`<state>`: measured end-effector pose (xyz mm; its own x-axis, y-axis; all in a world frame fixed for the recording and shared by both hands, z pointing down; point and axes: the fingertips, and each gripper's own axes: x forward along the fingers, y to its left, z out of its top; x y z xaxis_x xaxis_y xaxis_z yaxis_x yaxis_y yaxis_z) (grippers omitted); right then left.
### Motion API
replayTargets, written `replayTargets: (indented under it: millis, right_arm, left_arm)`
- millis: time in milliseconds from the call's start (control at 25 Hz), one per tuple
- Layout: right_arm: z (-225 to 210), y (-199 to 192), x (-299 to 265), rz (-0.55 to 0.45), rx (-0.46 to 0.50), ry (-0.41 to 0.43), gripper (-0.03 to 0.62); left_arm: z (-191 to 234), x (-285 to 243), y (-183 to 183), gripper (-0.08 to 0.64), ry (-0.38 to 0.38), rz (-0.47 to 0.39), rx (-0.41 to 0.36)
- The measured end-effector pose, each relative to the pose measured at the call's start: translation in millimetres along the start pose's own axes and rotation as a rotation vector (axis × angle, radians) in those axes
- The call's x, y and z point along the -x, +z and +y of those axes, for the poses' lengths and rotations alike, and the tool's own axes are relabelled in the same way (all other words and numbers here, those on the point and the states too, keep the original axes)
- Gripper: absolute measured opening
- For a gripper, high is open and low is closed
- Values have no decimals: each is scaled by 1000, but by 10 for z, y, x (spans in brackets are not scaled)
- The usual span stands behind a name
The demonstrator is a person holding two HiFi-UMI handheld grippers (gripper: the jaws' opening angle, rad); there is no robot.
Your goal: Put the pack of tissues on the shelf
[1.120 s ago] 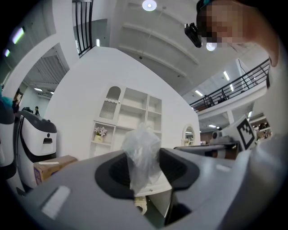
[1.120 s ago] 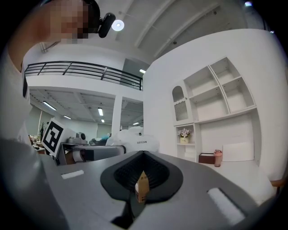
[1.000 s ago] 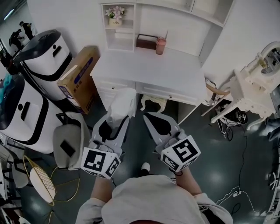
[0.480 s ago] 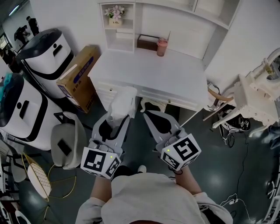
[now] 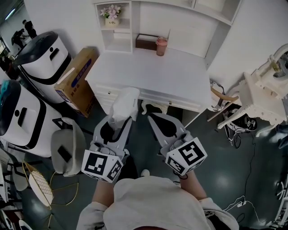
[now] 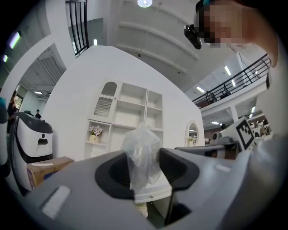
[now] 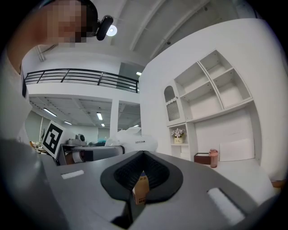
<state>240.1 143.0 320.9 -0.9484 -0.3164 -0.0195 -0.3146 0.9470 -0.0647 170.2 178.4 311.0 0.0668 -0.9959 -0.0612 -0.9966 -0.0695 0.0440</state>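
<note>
The pack of tissues (image 5: 125, 103), white in clear wrap, sticks up from my left gripper (image 5: 120, 120), which is shut on its lower end. In the left gripper view the pack (image 6: 141, 152) fills the gap between the jaws of the left gripper (image 6: 143, 158). My right gripper (image 5: 153, 118) hangs beside it, shut and holding nothing; its tips meet in the right gripper view (image 7: 143, 153). Both are held in the air in front of the white desk (image 5: 153, 74). The white shelf unit (image 5: 118, 31) stands on the desk's back, also seen ahead as the shelf (image 6: 130, 112) and the shelf (image 7: 211, 85).
A flower pot (image 5: 109, 13) sits in the top left cubby. A brown box (image 5: 145, 41) and a pink cup (image 5: 161, 46) stand at the desk's back. A cardboard box (image 5: 74, 85) and white machines (image 5: 40, 54) are on the left, a grey chair (image 5: 65, 146) beside me, and white furniture (image 5: 261, 96) on the right.
The desk and shelf have slid slightly lower and left in the head view as I move closer. Both grippers keep their pose, and the left still holds the tissues.
</note>
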Motion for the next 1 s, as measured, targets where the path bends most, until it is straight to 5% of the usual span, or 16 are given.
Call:
replayTargets:
  millis: [400,1000]
  right_arm:
    - [-333,45,-91,-8,-6,-59,0]
    - [-577,63,-1170,-12,-19,-80,0]
  left_arm:
    - [25,-346,1,161,-52,1,-2]
    - [1012,-877,46,161,-70,6,-5]
